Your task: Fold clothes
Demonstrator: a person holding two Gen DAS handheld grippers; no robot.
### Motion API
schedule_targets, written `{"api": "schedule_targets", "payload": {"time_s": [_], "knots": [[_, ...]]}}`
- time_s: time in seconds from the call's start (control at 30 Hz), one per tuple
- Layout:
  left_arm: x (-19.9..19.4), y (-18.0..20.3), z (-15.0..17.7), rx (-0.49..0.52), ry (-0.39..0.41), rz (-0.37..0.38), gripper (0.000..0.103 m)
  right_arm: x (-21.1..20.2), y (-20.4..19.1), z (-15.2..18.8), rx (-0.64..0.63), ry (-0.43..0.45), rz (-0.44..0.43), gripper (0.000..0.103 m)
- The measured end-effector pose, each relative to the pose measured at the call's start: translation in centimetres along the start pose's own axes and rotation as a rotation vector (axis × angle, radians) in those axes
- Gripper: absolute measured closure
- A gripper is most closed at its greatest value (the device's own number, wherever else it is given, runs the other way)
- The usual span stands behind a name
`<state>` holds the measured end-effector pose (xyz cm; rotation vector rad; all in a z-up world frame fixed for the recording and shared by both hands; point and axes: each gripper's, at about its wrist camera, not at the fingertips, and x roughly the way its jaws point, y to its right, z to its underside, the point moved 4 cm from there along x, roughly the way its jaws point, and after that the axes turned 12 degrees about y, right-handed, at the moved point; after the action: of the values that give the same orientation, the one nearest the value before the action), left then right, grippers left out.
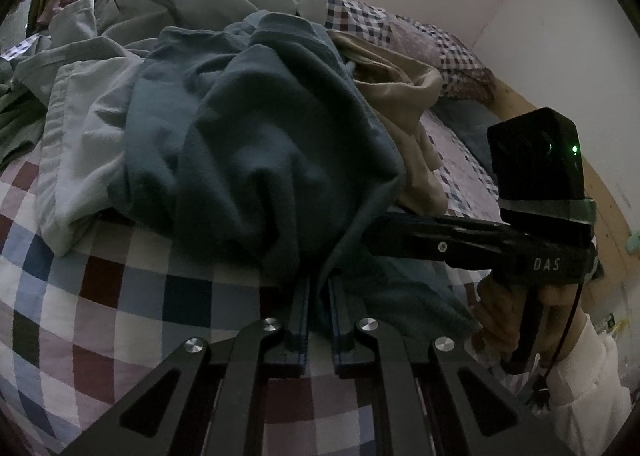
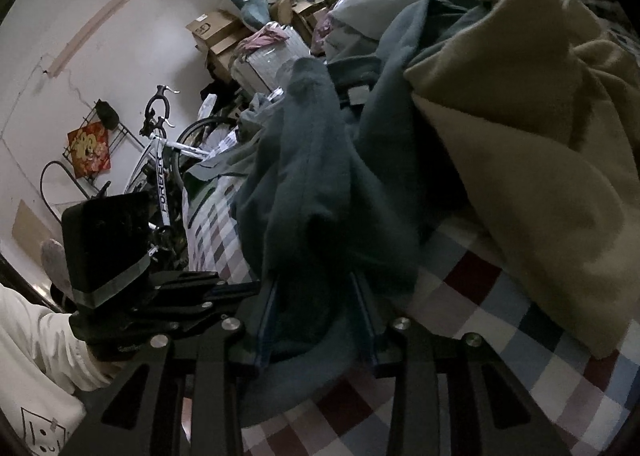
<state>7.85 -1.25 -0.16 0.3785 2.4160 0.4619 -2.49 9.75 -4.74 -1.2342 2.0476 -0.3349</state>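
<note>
1. Teal fleece-like garment (image 1: 256, 144) sits bunched on the checked bedsheet (image 1: 100, 288), both our grippers in it. Left gripper (image 1: 318, 320): jaws narrow, pinching a thin fold of teal cloth. Right gripper (image 2: 316, 320): jaws wider apart, thick wad of the same garment between them; we can't tell how firmly it bites.
2. Risk: thin pinch on the left slips out if we lift or pull sideways, esp. w/ soft, stretchy fabric.
3. Risk: the right wad likely holds several layers, so spreading could drag the whole bundle instead of one edge, leaving a crooked fold.
4. Risk: beige garment (image 2: 532, 160) lies touching the teal one on the right; a pull may drag it along.
5. Risk: pale green bedding (image 1: 92, 104) lies just beside on the left, and could snag too.
6. The grippers are v. close together, so they could knock each other.
</note>
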Motion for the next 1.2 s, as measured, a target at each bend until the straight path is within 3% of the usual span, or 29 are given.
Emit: {"api": "schedule_targets", "payload": {"time_s": [0.1, 0.2, 0.57, 0.7, 0.77, 0.83, 0.9, 1.1, 1.2], "knots": [[0.0, -0.1, 0.1, 0.002, -0.004, 0.004, 0.095, 0.0, -0.2, -0.2, -0.004, 0.011, -0.002, 0.067], [-0.1, -0.1, 0.1, 0.000, -0.006, 0.005, 0.095, -0.5, -0.8, -0.7, -0.011, 0.037, -0.030, 0.083], [-0.4, 0.1, 0.2, 0.008, -0.003, -0.008, 0.094, -1.3, -3.5, -1.1, -0.071, 0.048, -0.118, 0.092], [-1.3, 1.4, -0.1, 0.056, 0.042, 0.005, 0.092, -1.0, -4.4, -1.0, -0.089, 0.038, -0.141, 0.093], [-2.1, 2.2, -0.1, 0.081, 0.078, 0.022, 0.086, -0.8, -5.0, -1.1, -0.097, 0.033, -0.156, 0.093], [-2.6, 3.0, 0.0, 0.107, 0.095, 0.030, 0.064, -0.6, -5.6, -1.2, -0.105, 0.028, -0.170, 0.093], [-3.0, 3.7, 0.5, 0.121, 0.102, 0.037, 0.056, -0.4, -6.2, -1.3, -0.112, 0.024, -0.185, 0.093], [-3.6, 3.8, 1.6, 0.074, 0.077, 0.017, 0.046, 0.2, -8.1, -1.4, -0.137, 0.007, -0.229, 0.091], [-4.0, 2.8, 2.6, 0.027, 0.045, -0.012, 0.043, 1.4, -9.5, -0.8, -0.174, -0.046, -0.241, 0.091]]}}
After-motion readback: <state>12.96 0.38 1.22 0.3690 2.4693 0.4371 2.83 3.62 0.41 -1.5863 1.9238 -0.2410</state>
